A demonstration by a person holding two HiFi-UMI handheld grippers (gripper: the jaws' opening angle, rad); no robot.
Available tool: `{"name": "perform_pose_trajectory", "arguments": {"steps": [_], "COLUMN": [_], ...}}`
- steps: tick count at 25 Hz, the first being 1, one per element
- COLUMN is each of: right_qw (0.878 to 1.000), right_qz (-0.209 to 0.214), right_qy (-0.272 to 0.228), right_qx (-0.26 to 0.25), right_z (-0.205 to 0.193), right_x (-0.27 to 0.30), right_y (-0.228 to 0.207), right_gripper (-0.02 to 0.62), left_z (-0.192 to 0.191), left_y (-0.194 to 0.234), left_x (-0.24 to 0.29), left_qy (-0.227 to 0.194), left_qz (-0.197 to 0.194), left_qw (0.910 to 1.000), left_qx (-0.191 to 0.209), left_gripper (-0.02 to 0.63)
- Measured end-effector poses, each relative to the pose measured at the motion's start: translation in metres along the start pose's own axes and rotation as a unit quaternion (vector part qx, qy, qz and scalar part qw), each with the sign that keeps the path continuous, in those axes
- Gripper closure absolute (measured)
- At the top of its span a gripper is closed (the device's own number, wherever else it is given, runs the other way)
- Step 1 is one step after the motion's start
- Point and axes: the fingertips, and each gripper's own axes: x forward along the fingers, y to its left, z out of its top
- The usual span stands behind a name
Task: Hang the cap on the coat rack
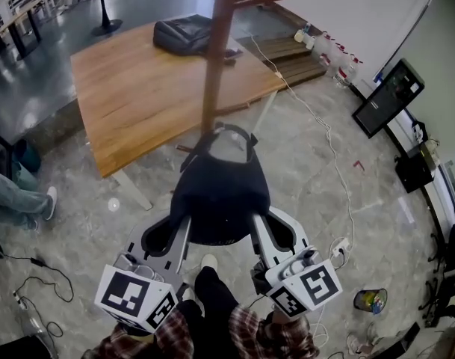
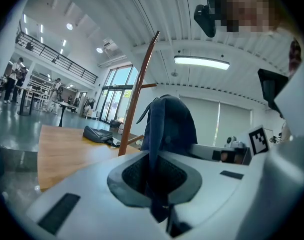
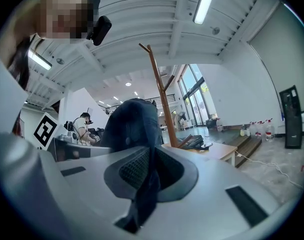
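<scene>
A dark navy cap (image 1: 220, 189) hangs between my two grippers, just in front of the brown wooden coat rack pole (image 1: 216, 51). My left gripper (image 1: 184, 229) is shut on the cap's left edge and my right gripper (image 1: 255, 229) is shut on its right edge. In the left gripper view the cap fabric (image 2: 169, 124) runs down between the pads of the left gripper (image 2: 154, 179), with the coat rack (image 2: 137, 96) rising behind it. The right gripper view shows the cap (image 3: 134, 121) pinched in the right gripper (image 3: 149, 176) and the forked top of the coat rack (image 3: 162, 91) beyond.
A low wooden platform (image 1: 137, 96) lies behind the rack with a dark bag (image 1: 184, 34) on it. A white cable (image 1: 328, 137) runs across the floor at right, near a black monitor (image 1: 388, 97) and several bottles (image 1: 328, 51). A person's leg (image 1: 18, 193) shows at far left.
</scene>
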Motion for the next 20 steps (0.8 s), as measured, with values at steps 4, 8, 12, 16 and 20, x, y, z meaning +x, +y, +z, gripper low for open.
{"name": "perform_pose_trajectory", "arguments": {"steps": [4,8,12,16,20], "right_qw": [1.000,0.999,0.999,0.999,0.999], "right_qz": [0.019,0.039,0.049,0.051,0.043], "right_qy": [-0.001,-0.003,-0.002,-0.004,0.003], "right_qx": [-0.003,-0.006,-0.006,-0.007,0.001], "right_z": [0.028,0.044,0.048,0.050,0.040], "right_x": [0.035,0.055,0.063,0.072,0.079], "right_y": [-0.035,-0.051,-0.058,-0.056,-0.058], "right_gripper": [0.569,0.569,0.569,0.569,0.569], "left_z": [0.030,0.046,0.052,0.057,0.051], "left_y": [0.011,0.019,0.021,0.030,0.039], "left_x": [0.044,0.064,0.071,0.073,0.076], "left_qy": [-0.009,-0.015,-0.018,-0.019,-0.008], "left_qz": [0.016,0.027,0.035,0.032,0.026], "left_qw": [0.9998,0.9995,0.9992,0.9993,0.9996], "left_qx": [-0.001,-0.001,0.001,0.002,0.004], "left_gripper": [0.577,0.577,0.577,0.577,0.577]}}
